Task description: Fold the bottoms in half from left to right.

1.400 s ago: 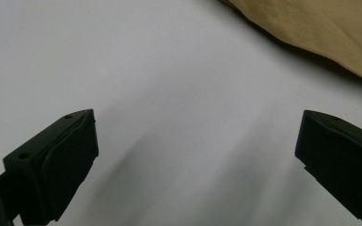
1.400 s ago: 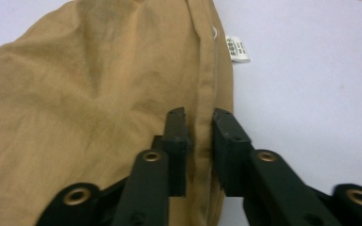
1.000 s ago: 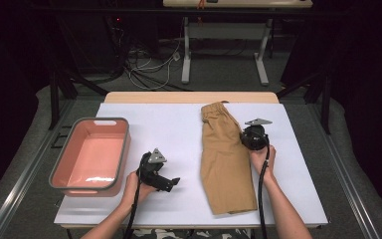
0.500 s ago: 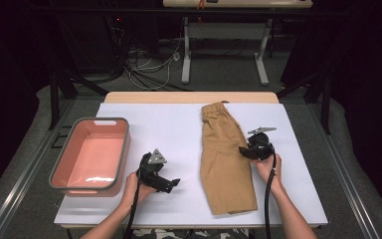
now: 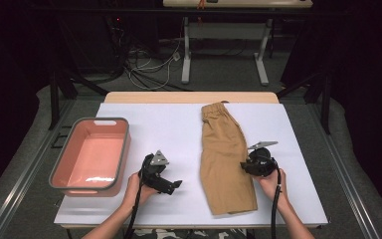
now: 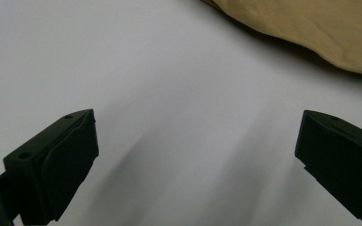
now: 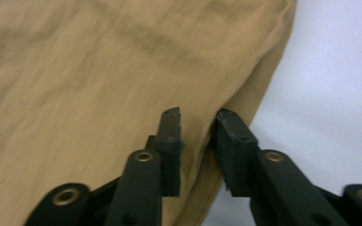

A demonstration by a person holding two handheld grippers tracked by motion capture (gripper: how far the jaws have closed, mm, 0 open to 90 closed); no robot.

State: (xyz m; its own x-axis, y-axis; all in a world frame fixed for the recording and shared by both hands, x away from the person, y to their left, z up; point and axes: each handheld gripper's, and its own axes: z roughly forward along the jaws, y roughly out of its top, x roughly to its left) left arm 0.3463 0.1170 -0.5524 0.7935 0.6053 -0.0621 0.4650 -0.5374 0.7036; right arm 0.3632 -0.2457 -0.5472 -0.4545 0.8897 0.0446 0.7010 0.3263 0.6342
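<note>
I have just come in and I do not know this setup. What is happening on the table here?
A person works at a white table with a gripper in each hand. The right gripper is at the side edge of tan folded shorts; its jaws have just been closing, with a fold of the cloth between them. The left gripper rests open on bare table, apart from the shorts. A pink tub stands at the left with nothing in it.

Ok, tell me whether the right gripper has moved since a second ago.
Yes. The right gripper has slid along the tan shorts toward the table's near edge, away from the waistband, jaws just closing on the fabric's edge.
</note>
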